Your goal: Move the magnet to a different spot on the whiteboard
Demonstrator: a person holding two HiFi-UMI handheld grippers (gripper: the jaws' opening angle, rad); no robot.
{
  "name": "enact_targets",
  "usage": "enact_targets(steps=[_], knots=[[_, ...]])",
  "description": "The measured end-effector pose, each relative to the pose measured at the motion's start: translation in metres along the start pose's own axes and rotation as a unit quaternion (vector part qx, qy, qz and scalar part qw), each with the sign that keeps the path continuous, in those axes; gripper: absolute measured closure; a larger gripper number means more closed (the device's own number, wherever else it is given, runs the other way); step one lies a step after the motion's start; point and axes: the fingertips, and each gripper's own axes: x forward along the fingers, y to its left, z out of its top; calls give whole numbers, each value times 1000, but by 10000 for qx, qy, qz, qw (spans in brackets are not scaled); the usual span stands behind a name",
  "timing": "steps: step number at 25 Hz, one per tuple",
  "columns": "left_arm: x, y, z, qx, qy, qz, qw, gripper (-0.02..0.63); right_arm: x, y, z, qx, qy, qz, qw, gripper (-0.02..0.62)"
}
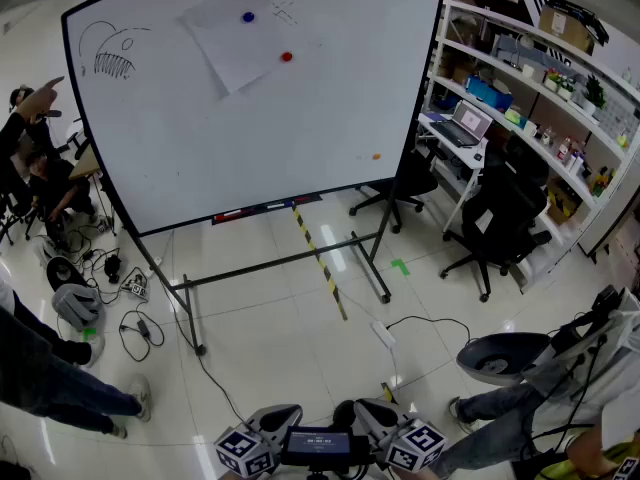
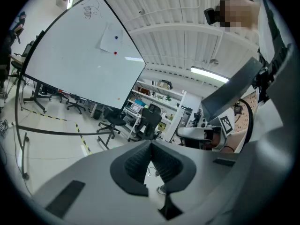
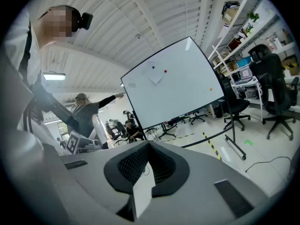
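- Below the whiteboard [image 1: 250, 128], we see open floor [image 1: 280, 313]
- Red magnet [image 1: 287, 57] sits well inside its edges (on paper)
- Shelves [image 1: 520, 113] hold boxes [image 1: 563, 23]
- Left gripper [image 2: 150, 146], right gripper [image 3: 149, 146]: jaws closed, empty

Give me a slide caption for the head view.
Left tool, right tool, both shut, before whiteboard bearing blue magnet, red magnet.

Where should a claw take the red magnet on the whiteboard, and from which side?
By its round rim, coming straight at the whiteboard's face: the red magnet is a small button sitting flat on the paper sheet, so probably only its edge offers purchase.
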Motion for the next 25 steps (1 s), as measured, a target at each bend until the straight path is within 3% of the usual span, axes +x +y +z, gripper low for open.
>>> enact_targets(steps=[5,12,19,25], knots=[[57,37,32,98,-138,178,9997,571,41,-59,40,-199,-132,85,9997,566],[148,51,94,504,-282,160,9982,571,67,-138,106,-281,-468,273,9981,566],[228,70,139,607,-376,434,9965,571,77,-215,145,-189,-545,384,9976,566],[266,73,153,690,-222,694,9950,571,84,-262,168,-67,-558,514,9971,568]])
